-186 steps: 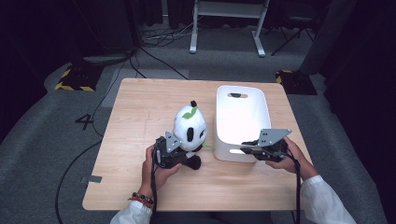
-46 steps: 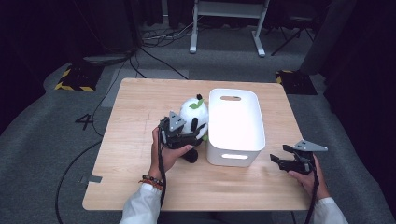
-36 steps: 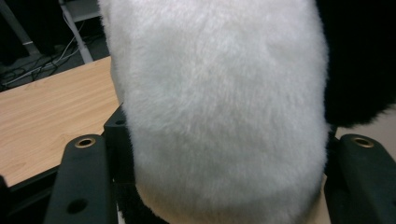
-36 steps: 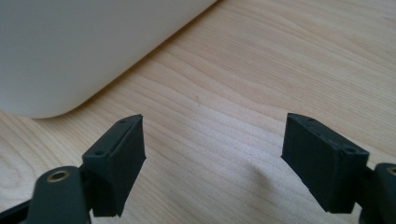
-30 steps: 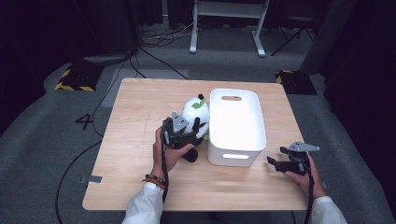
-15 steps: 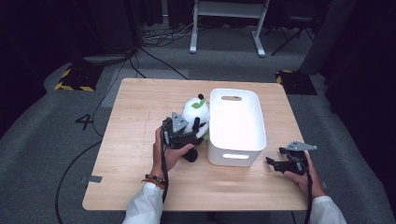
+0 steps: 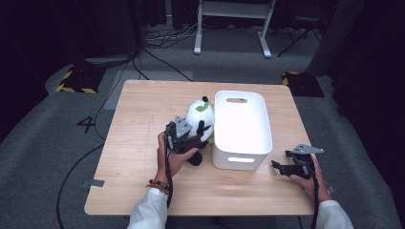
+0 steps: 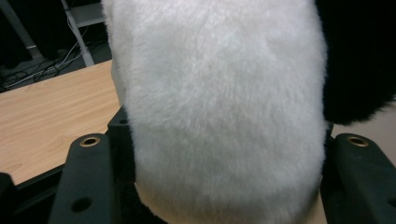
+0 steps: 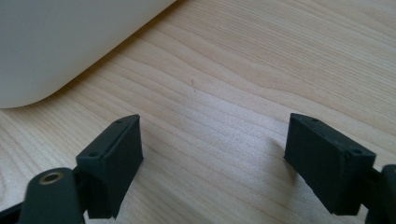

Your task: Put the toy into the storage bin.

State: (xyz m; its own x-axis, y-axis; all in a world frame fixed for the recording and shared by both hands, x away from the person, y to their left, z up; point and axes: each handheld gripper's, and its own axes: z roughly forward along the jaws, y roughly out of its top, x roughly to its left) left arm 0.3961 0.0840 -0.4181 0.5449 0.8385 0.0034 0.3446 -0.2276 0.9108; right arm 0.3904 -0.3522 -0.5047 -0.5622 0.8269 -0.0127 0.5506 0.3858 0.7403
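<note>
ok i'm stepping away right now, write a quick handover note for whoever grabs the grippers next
Left gripper: shut on the plush panda, jaws either side of its white body, just left of the white bin.
Right gripper: open, nothing between the jaws, low over the bare table to the right of the bin's near corner.
Things: the panda sits on the table against the bin's left wall; the bin is upright, handle slots at its near and far ends, with nothing seen inside.
Done: panda gripped.
Left, most likely: lift the panda over the wall, drop it into the bin, and steady the bin with the right gripper if it slides.
</note>
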